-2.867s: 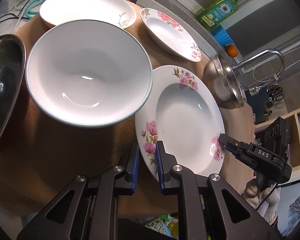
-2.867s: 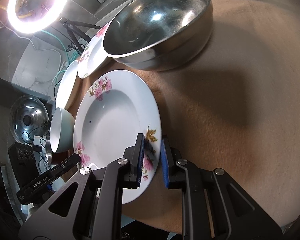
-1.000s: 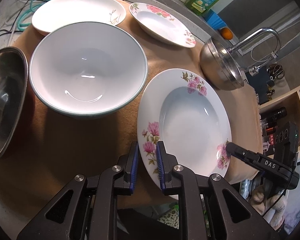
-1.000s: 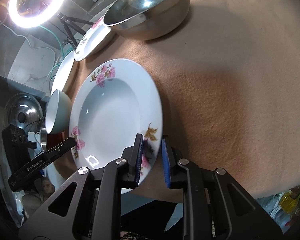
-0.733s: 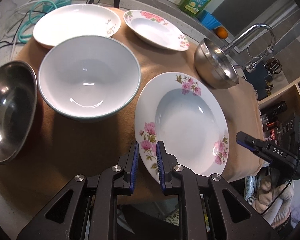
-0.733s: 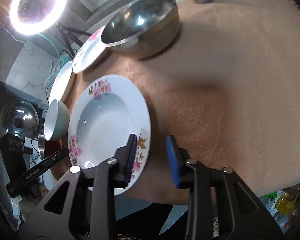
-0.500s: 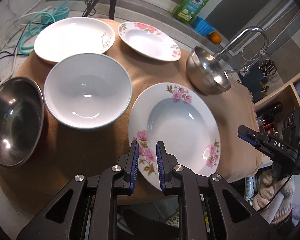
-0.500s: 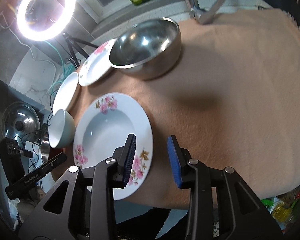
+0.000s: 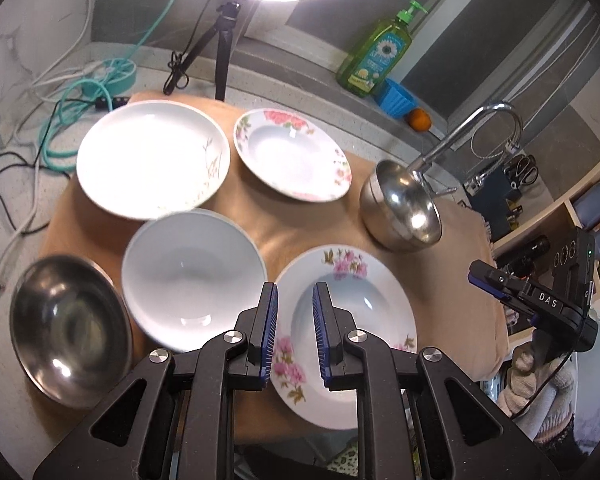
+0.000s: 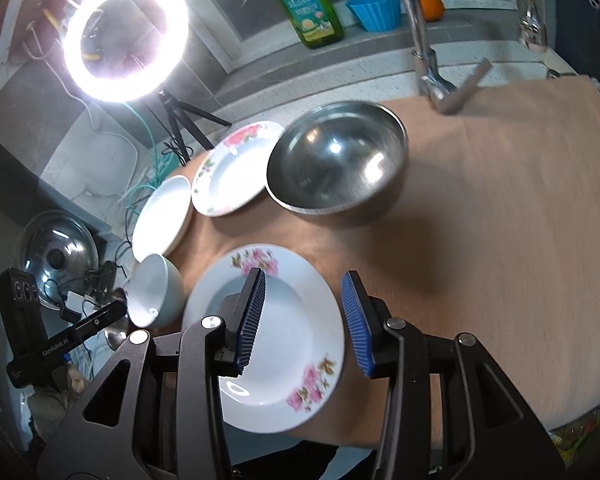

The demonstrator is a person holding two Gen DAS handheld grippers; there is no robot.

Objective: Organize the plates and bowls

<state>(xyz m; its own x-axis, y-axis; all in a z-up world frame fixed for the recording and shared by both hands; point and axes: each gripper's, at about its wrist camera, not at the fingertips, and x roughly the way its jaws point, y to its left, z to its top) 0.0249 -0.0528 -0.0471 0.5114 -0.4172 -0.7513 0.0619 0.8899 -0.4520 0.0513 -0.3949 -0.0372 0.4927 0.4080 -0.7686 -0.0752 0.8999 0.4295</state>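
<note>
A pink-flowered deep plate [image 9: 360, 304] [image 10: 296, 340] lies on the tan cloth [image 10: 500, 220], near its front edge. My left gripper [image 9: 295, 320] hangs above the plate's left rim, its jaws nearly together with nothing between them. Over the same plate, my right gripper [image 10: 304, 280] is opening, and nothing sits between its pads. A white bowl [image 9: 192, 276] with a green rim stands left of the plate. Behind are a plain white plate [image 9: 152, 160] and a second flowered plate [image 9: 292, 156]. Steel bowls stand at far left [image 9: 68, 328] and back right [image 10: 336, 168].
A faucet [image 10: 424, 52] rises behind the cloth, with a green soap bottle [image 9: 376, 52], a blue cup and an orange on the ledge. A ring light [image 10: 124, 36] on a tripod and loose cables stand at the back left. A pot lid [image 10: 56, 256] leans at the left.
The right gripper let go of the flowered plate's rim and its jaws spread. Both grippers rose and drew back from the plate, which stays on the cloth.
</note>
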